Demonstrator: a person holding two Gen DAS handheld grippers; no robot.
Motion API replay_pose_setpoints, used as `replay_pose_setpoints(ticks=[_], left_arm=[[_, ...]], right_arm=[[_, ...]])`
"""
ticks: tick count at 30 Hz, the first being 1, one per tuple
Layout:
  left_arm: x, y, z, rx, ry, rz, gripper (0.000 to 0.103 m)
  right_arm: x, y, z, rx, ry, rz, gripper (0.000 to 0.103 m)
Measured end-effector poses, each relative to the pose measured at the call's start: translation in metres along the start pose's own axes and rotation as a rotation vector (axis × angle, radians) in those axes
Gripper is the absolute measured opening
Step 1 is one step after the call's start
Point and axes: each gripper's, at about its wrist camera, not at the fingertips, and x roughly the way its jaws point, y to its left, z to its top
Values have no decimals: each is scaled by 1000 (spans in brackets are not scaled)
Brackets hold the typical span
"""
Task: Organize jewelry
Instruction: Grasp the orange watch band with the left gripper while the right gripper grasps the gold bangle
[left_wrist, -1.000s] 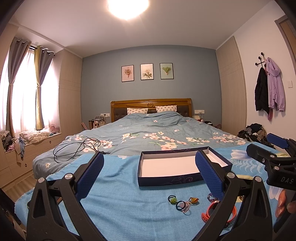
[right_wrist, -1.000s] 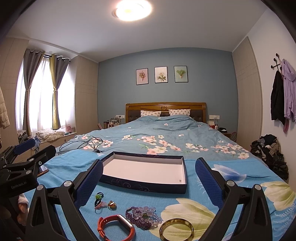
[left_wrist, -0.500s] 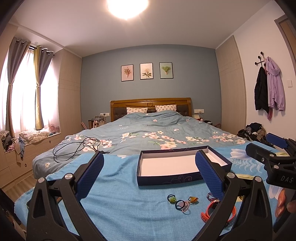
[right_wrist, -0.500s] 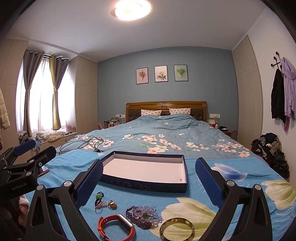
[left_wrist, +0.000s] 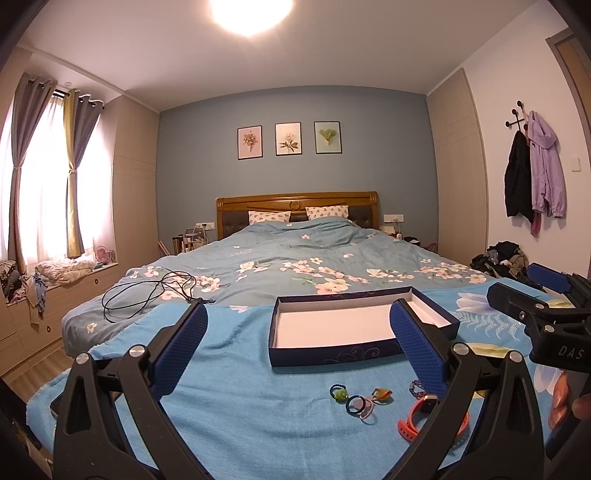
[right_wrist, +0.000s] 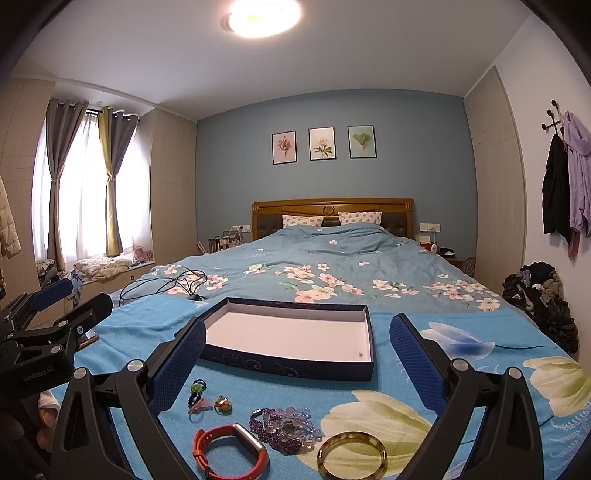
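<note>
1. Both hand-held grippers hover above a blue blanket (right_wrist: 140, 332) spread over the near end of a bed, where loose jewelry waits in front of an empty tray. Against the frames a second ago almost nothing differs: the views drift only slightly and every piece lies where it was.

2. The left gripper (left_wrist: 299, 350) has its jaws spread wide with nothing between them; the right gripper (right_wrist: 295, 363) is likewise agape and empty.

3. The tray (right_wrist: 284, 365), dark blue outside and white inside, sits on the blanket just beyond the jewelry, with nothing visible in it but a tiny speck near its right corner.

4. Nearest the right gripper lie an orange wristband (right_wrist: 229, 452), a heap of purple beads (right_wrist: 286, 430) just to its right, and an amber bangle (right_wrist: 351, 455) farther right. To the left, closer to the tray, sit a green ring (right_wrist: 196, 387), a dark ring (right_wrist: 194, 398) and a yellow-orange ring (right_wrist: 222, 403).

5. With so little movement, sorting appears not yet begun: no piece is lifted, and a first descent onto an item seems the step ahead.
</note>
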Motion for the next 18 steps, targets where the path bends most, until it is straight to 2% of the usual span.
replay_pose_setpoints(ticks=[3, 5, 10, 12, 14, 18], left_arm=[[3, -3, -2, 13, 21, -39, 97], [6, -9, -5, 33, 54, -99, 97], [25, -35, -20, 103, 209, -302, 97], [33, -46, -28, 128, 285, -370, 97], [43, -54, -36, 133, 338, -419, 90], [63, -62, -51, 117, 434, -498, 80]], right_arm=[[5, -8, 0, -3, 42, 8, 96], [9, -18, -1, 16, 89, 29, 96], [21, -42, -14, -3, 254, 25, 96], [25, -50, -21, -10, 325, 29, 90], [30, -56, -28, 0, 388, 44, 86], [42, -65, -44, 14, 514, 66, 69]])
